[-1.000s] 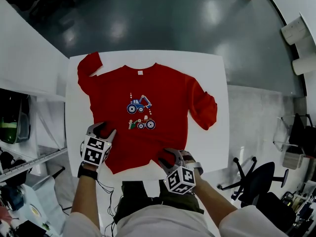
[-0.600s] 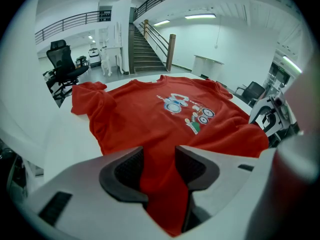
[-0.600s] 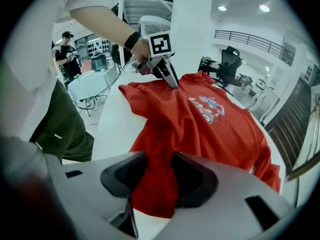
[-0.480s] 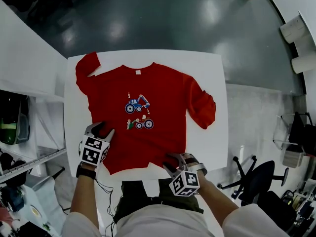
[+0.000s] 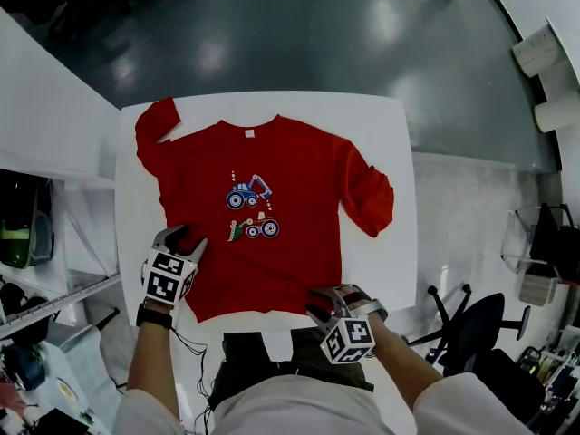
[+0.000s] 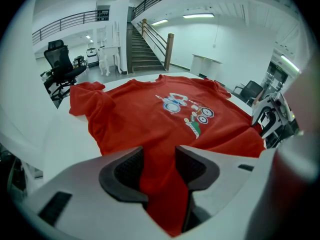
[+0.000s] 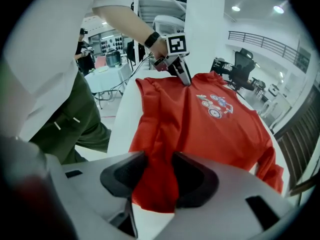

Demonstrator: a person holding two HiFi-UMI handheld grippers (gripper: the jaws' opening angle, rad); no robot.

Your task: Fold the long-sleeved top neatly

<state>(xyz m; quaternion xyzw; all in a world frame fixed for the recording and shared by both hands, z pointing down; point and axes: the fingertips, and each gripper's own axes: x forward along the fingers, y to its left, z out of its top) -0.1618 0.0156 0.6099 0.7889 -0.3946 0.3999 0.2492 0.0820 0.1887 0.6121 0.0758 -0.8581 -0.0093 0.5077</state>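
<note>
On the table (image 5: 399, 134), left tongs (image 5: 184, 239) and right tongs (image 5: 324, 294) each clamp the red top (image 5: 281, 175) at its hem.

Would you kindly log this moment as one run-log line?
left gripper: shut on red top, lower side edge | right gripper: shut on hem corner | red top: spread print-up on table

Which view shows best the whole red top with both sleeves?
The head view: the red top lies spread there, both sleeves visible. Each gripper view looks low from the hem and shows one sleeve only.
</note>
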